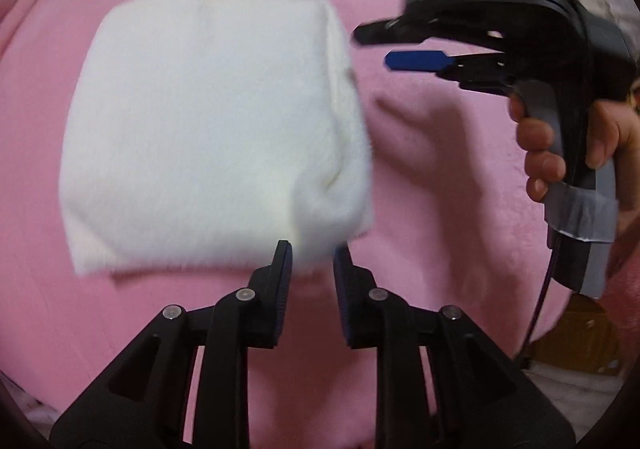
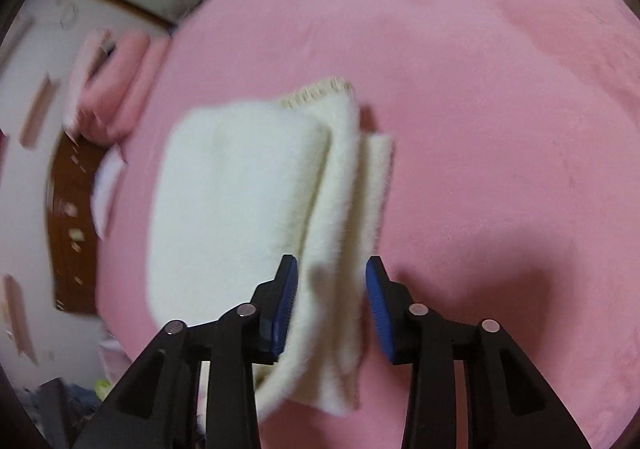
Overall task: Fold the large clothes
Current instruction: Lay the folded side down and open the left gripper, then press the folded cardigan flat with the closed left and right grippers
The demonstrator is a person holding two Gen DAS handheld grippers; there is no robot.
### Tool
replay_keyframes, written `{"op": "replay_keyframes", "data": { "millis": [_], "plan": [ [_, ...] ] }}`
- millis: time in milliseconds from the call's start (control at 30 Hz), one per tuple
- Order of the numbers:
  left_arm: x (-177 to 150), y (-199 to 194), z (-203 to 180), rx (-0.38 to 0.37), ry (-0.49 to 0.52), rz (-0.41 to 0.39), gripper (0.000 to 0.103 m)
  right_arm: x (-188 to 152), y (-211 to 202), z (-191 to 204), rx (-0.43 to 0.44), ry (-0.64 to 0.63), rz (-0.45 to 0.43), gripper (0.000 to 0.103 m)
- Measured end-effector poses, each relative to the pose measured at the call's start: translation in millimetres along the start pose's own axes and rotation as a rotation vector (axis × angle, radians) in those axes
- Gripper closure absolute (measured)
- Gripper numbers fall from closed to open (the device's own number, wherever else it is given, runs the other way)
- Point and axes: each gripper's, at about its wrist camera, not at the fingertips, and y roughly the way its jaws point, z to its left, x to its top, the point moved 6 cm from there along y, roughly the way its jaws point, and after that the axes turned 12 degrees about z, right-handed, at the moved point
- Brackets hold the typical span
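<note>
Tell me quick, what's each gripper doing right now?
Left gripper: jaws open, empty, at the edge of the folded white garment.
Right gripper: jaws open, holding nothing, above the garment.

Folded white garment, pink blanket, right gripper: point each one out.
folded white garment [image 1: 208, 129], left wrist view, middle of its top face.
pink blanket [image 2: 500, 89], right wrist view, bare stretch beyond the garment.
right gripper [image 1: 380, 47], left wrist view, midway between its fingertips.

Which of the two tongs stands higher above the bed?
The right tongs: raised clear beside the folded white garment, while the left tongs sit low at its edge.
</note>
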Motion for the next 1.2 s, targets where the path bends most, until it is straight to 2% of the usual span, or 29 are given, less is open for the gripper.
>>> {"op": "replay_keyframes", "data": {
  "millis": [100,167,233,333,367,400,467,533,633,700,767,833,933,1000,1067,1100,1133,1167,1200],
  "plan": [
    [-10,-19,28,-0.05,-0.116,0.031,0.072,-8,-22,11,0.128,0.039,-0.052,0.063],
    [-15,-32,50,-0.01,-0.168,0.031,0.069,-9,-17,24,0.165,0.042,-0.036,0.063],
    [-14,-43,72,0.042,-0.199,0.032,0.068,-6,2,32,0.108,0.049,0.008,0.063],
    [-7,-54,101,0.065,-0.236,0.041,0.068,-6,35,36,0.032,0.076,0.091,0.064],
    [-1,-59,110,0.068,-0.243,0.043,0.068,-7,43,40,0.022,0.084,0.106,0.08],
    [5,-63,118,0.075,-0.248,0.04,0.068,-7,46,46,0.01,0.087,0.098,0.089],
    [14,-66,135,0.093,-0.248,0.027,0.068,-10,37,61,0.01,0.076,0.023,0.093],
    [28,-74,145,0.114,-0.24,0.008,0.068,-16,21,77,0.027,0.063,-0.062,0.094],
    [48,-76,156,0.126,-0.235,0.011,0.067,-28,-13,80,-0.038,0.064,-0.163,0.094],
    [61,-70,163,0.122,-0.225,0.039,0.067,-35,-16,72,-0.134,0.086,-0.165,0.094],
    [77,-59,166,0.126,-0.207,0.061,0.067,-37,2,58,-0.227,0.122,-0.138,0.094],
    [91,-50,166,0.126,-0.192,0.082,0.067,-39,14,52,-0.244,0.171,-0.124,0.092],
    [98,-38,164,0.121,-0.178,0.119,0.067,-38,6,70,-0.296,0.204,-0.131,0.091],
    [104,-40,166,0.092,-0.184,0.092,0.067,-40,-11,83,-0.363,0.19,-0.165,0.091],
    [114,-41,171,0.044,-0.171,0.059,0.067,-38,-33,86,-0.43,0.176,-0.229,0.084],
    [121,-41,167,0.028,-0.158,0.05,0.069,-40,-47,93,-0.444,0.172,-0.274,0.08],
    [128,-42,167,0.017,-0.146,0.04,0.08,-42,-56,97,-0.434,0.169,-0.305,0.078],
    [136,-43,167,0.0,-0.131,0.033,0.086,-42,-62,102,-0.398,0.162,-0.326,0.079],
    [141,-43,166,-0.016,-0.123,0.028,0.093,-40,-65,108,-0.327,0.15,-0.334,0.079]
  ]
}}
